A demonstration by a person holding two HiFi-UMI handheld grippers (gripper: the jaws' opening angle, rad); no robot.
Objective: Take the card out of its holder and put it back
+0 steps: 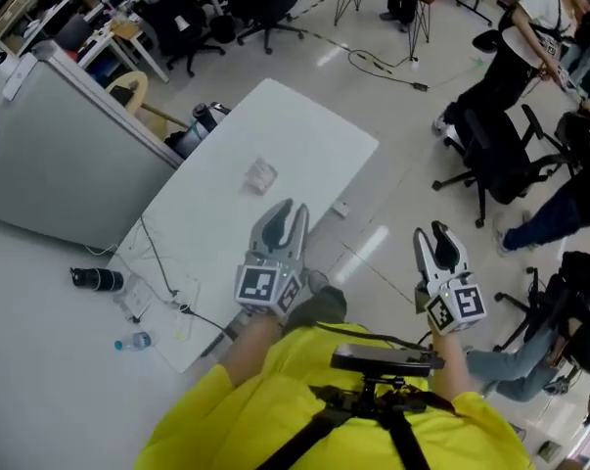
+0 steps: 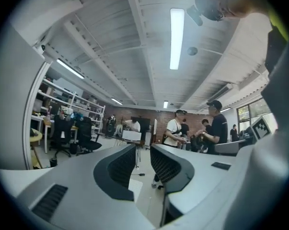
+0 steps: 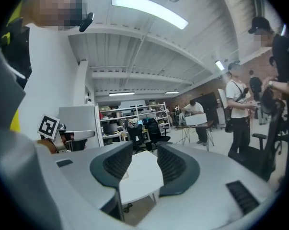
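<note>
Grey plastic left gripper (image 1: 288, 211) and right gripper (image 1: 432, 234) are hovering, ribbed fingers apart, holding nothing; a clear card holder (image 1: 261, 175) is lying on the white table (image 1: 309, 130).

A white worktop (image 1: 314, 145) stretches ahead of the left tool (image 1: 288, 210). Left of that tool stands a grey partition (image 1: 50, 164), with a black cylinder (image 1: 97, 279) and a small water bottle (image 1: 133, 342) lying on the floor near it. Beyond the right tool (image 1: 431, 231) are a black office chair (image 1: 490, 155) and several people (image 1: 529, 27).
</note>
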